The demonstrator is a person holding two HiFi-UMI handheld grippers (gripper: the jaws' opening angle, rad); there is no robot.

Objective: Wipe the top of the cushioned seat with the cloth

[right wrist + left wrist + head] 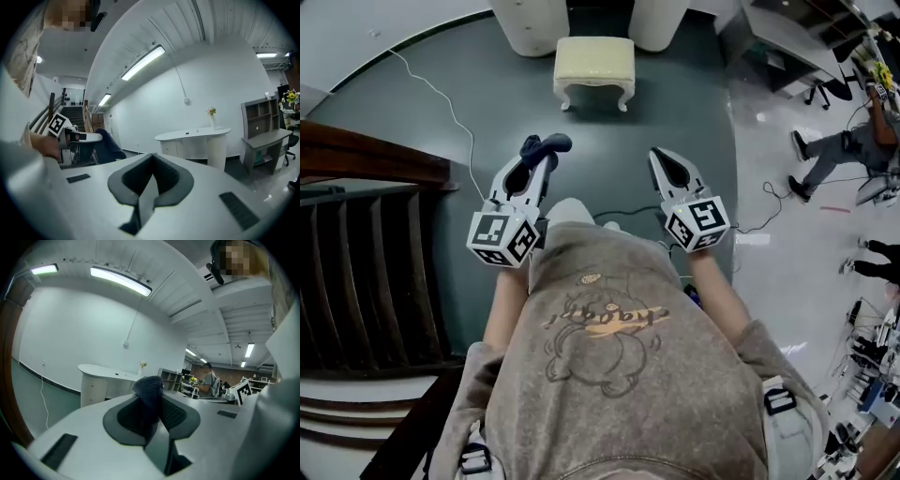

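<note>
We see left gripper (pixel 533 157) clamped on cloth (pixel 547 143); right gripper (pixel 662 157) closed, empty. Cushioned seat (pixel 594 60) well ahead of both.

My head camera looks steeply down on the left gripper (pixel 536 157) and right gripper (pixel 666 159), whose own cameras sit close behind their jaws, both facing the far curved white counter (pixel 93 387) (pixel 194 140).

Grey-brown sweatshirt (pixel 609 375) with a cartoon print, sleeves pushed up; white left gripper (pixel 536 153) and right gripper (pixel 664 157) bear black-and-white marker cubes (pixel 502 239).
</note>
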